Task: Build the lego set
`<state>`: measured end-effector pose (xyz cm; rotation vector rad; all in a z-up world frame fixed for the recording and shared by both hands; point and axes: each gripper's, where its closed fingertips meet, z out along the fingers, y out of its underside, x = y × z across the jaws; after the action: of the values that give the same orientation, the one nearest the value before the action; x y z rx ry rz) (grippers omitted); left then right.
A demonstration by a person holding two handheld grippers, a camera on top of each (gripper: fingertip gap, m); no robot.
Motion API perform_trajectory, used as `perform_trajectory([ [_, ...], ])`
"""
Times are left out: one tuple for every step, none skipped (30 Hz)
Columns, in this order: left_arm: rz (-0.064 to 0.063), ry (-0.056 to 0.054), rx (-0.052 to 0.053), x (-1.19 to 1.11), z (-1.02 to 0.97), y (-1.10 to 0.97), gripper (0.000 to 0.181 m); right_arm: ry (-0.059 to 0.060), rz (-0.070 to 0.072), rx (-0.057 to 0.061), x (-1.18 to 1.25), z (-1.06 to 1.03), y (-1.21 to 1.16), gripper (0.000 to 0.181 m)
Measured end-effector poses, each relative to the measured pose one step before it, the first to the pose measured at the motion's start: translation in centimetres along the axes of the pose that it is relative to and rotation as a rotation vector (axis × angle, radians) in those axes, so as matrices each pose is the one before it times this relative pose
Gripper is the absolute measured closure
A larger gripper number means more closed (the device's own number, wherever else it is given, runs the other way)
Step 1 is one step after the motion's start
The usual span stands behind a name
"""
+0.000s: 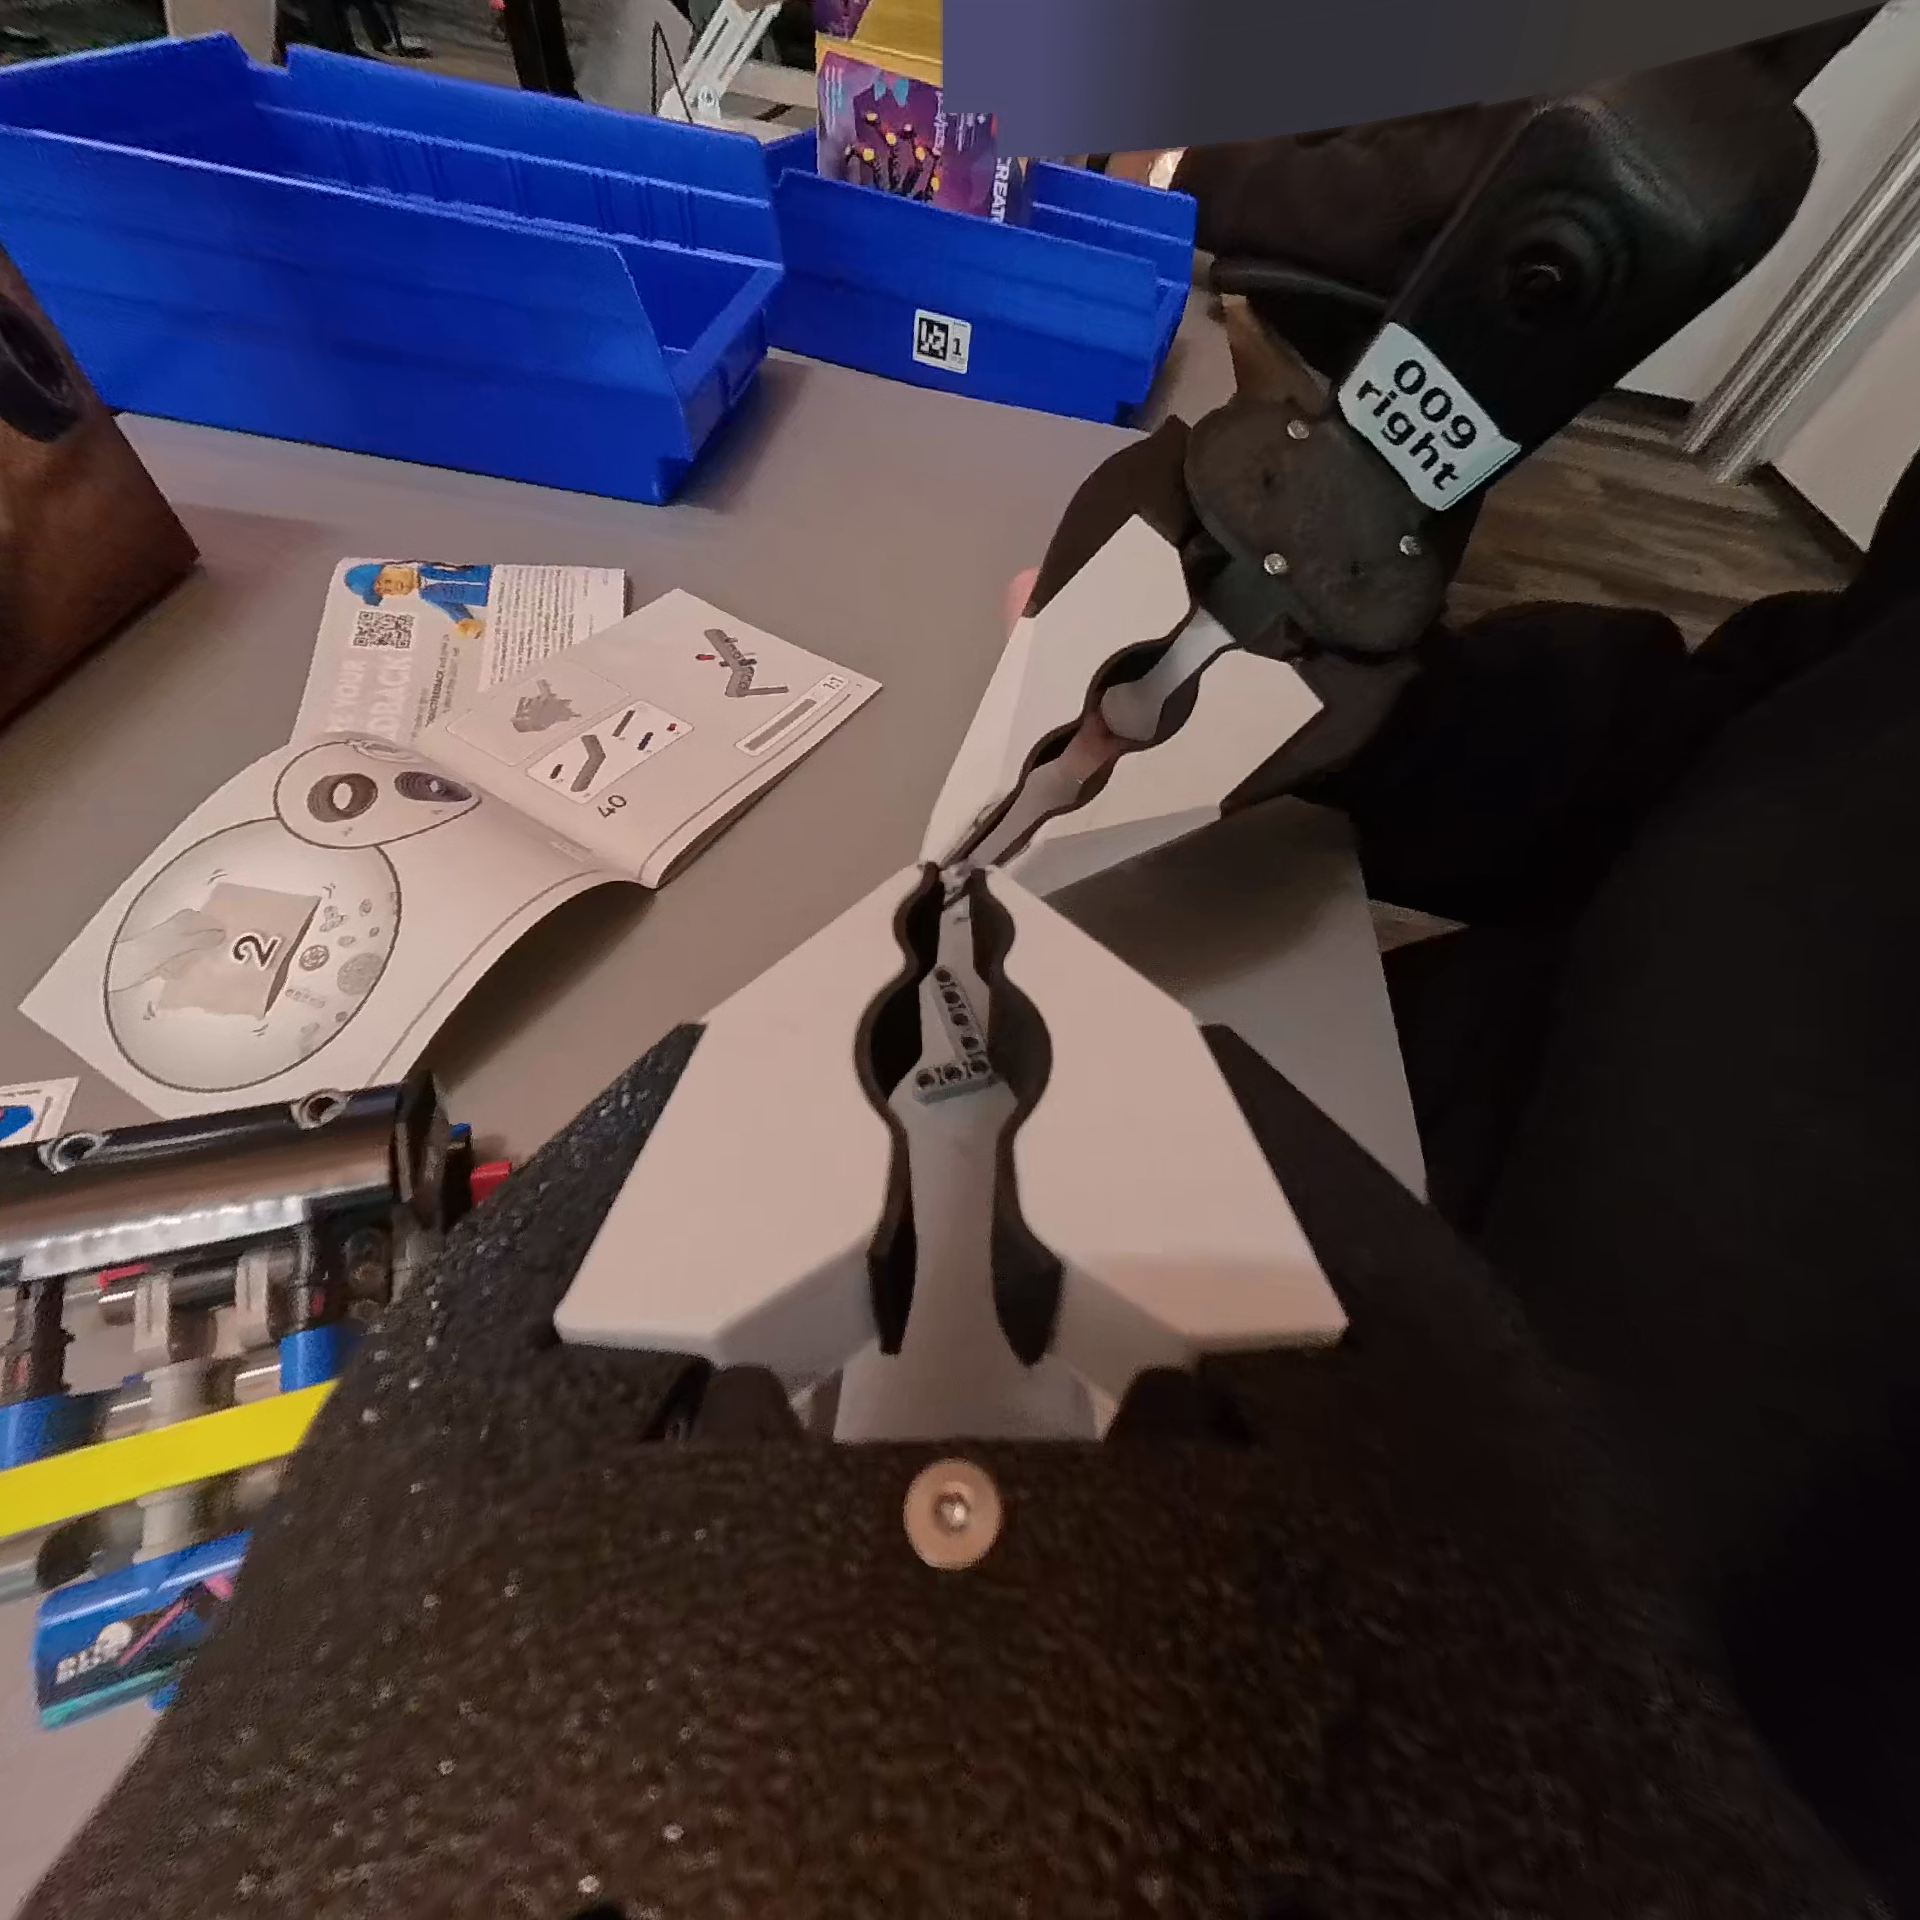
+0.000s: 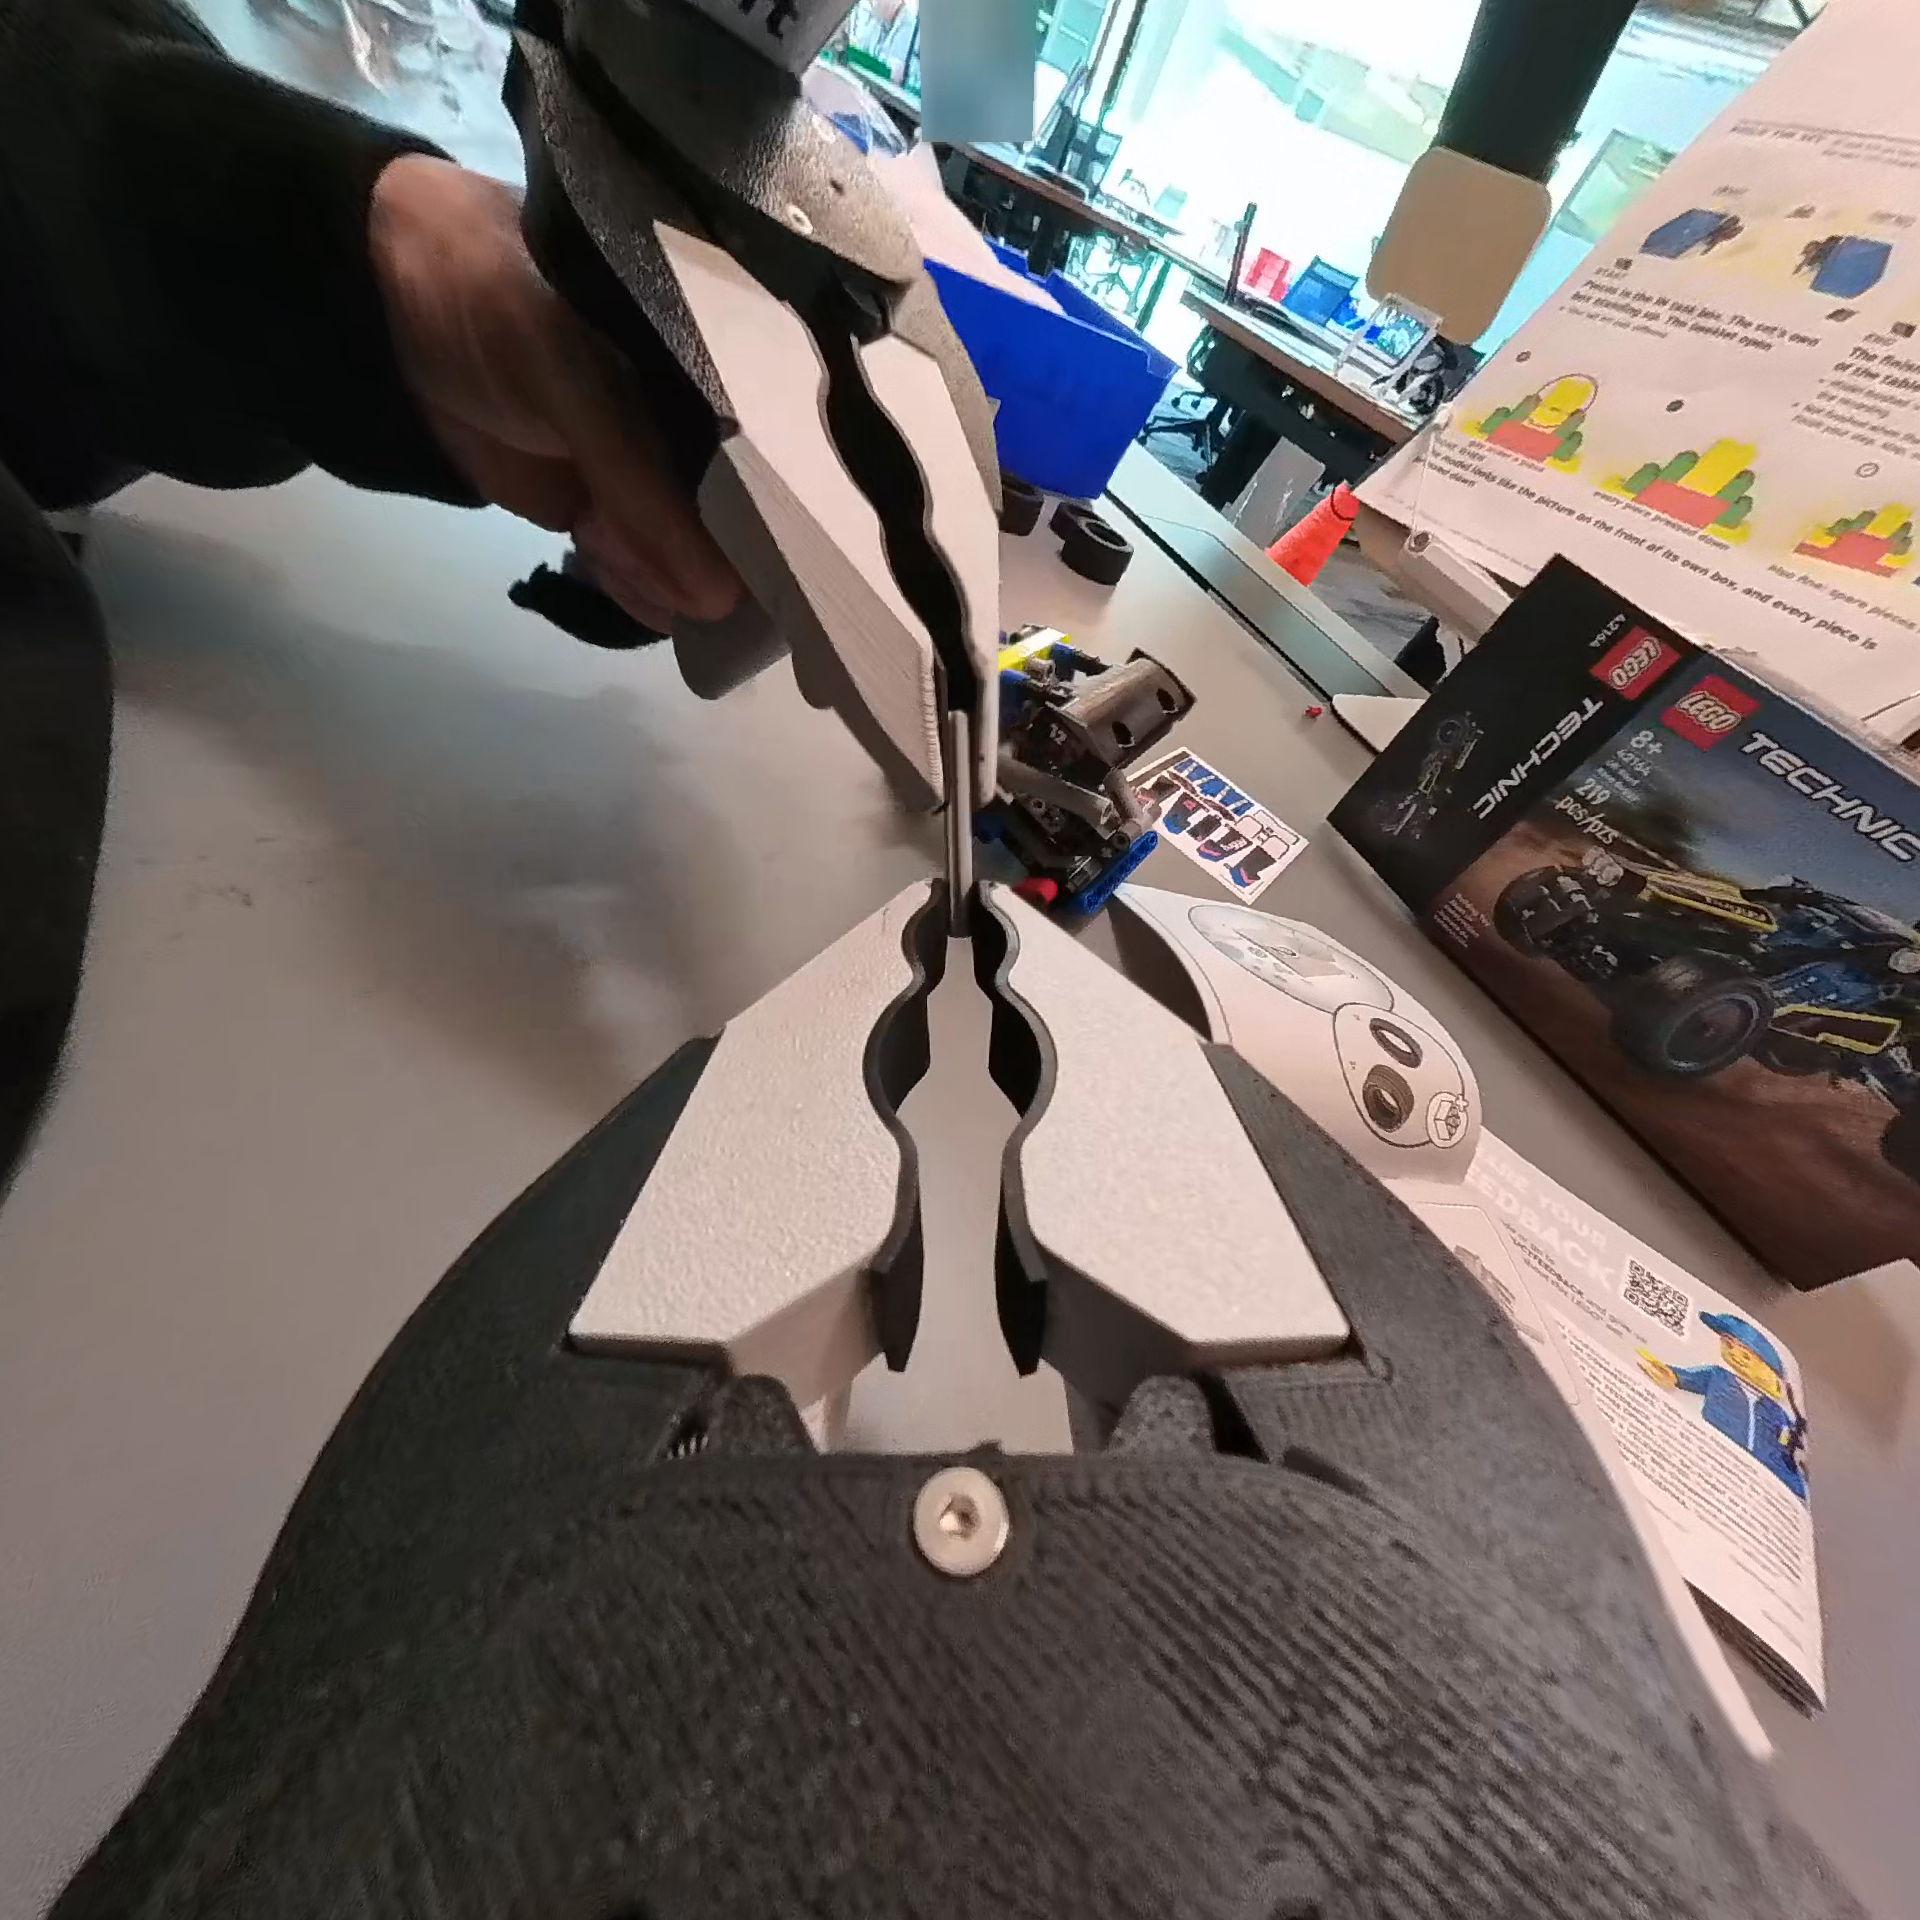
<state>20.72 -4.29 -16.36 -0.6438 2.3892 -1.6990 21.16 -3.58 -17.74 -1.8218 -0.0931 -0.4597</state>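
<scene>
Both my grippers meet tip to tip mid-frame: the left gripper (image 1: 948,883) and right gripper (image 2: 966,920) each have jaws closed on the same thin grey beam (image 2: 961,821), one end apiece, held above the surface (image 2: 416,935). It looks light, stiff and slick plastic, so I'd say pinch near the ends and don't twist hard. A second grey holed beam (image 1: 961,1029) shows under my left jaws. The half-built model (image 2: 1081,790) sits just behind, mid-frame. Upper left in the left view, the big blue bin (image 1: 395,291) looks empty from here; the smaller bin (image 1: 977,281) holds a purple booklet (image 1: 914,135).
</scene>
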Motion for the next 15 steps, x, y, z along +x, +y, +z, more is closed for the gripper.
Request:
perform_trajectory([
  [0.0064, -0.0027, -0.0090, 0.013, 0.078, 0.139, 0.180, 0.0013, -0.0049, -0.0089, 0.005, 0.067, 0.161, 0.179],
  [0.0135, -0.0081, -0.0083, -0.052, 0.066, 0.130, 0.180, -0.0034, 0.0014, -0.0084, -0.058, 0.066, 0.173, 0.179],
  [0.0161, -0.0081, -0.0150, -0.053, 0.092, 0.223, 0.180, -0.0130, 0.0041, -0.0155, -0.150, 0.061, 0.281, 0.179],
  [0.0134, -0.0053, -0.0268, -0.015, 0.126, 0.394, 0.180, -0.0174, 0.0014, -0.0336, -0.170, 0.008, 0.534, 0.178],
  [0.0057, -0.0009, -0.0386, 0.008, 0.131, 0.541, 0.180, -0.0190, 0.0050, -0.0570, -0.129, 0.005, 0.875, 0.172],
  [0.0006, -0.0020, -0.0432, -0.059, 0.080, 0.612, 0.180, -0.0263, 0.0171, -0.0652, -0.194, 0.011, 1.005, 0.163],
  [-0.0006, -0.0045, -0.0372, -0.113, 0.049, 0.552, 0.180, -0.0292, 0.0255, -0.0563, -0.256, 0.014, 0.850, 0.158],
  [0.0031, 0.0030, -0.0293, 0.005, 0.024, 0.451, 0.180, -0.0166, 0.0297, -0.0356, -0.153, 0.032, 0.511, 0.155],
  [0.0081, 0.0048, -0.0250, 0.044, 0.043, 0.385, 0.180, -0.0144, 0.0228, -0.0147, -0.218, 0.075, 0.143, 0.152],
  [0.0117, -0.0029, -0.0245, -0.046, 0.082, 0.340, 0.180, -0.0173, 0.0199, 0.0036, -0.358, 0.120, -0.148, 0.151],
  [0.0139, -0.0030, -0.0265, -0.043, 0.123, 0.321, 0.180, -0.0250, 0.0199, 0.0037, -0.513, 0.194, -0.137, 0.152],
  [0.0147, 0.0017, -0.0276, 0.028, 0.158, 0.269, 0.180, -0.0053, 0.0150, -0.0072, -0.199, 0.277, 0.056, 0.152],
  [0.0155, -0.0032, -0.0224, -0.038, 0.165, 0.157, 0.180, 0.0178, 0.0017, -0.0138, 0.099, 0.302, 0.223, 0.154],
  [0.0148, -0.0017, -0.0199, -0.039, 0.152, 0.096, 0.180, 0.0142, -0.0047, -0.0227, 0.065, 0.334, 0.416, 0.158],
  [0.0115, 0.0058, -0.0228, 0.028, 0.164, 0.151, 0.180, 0.0086, -0.0036, -0.0366, 0.058, 0.295, 0.496, 0.160],
])
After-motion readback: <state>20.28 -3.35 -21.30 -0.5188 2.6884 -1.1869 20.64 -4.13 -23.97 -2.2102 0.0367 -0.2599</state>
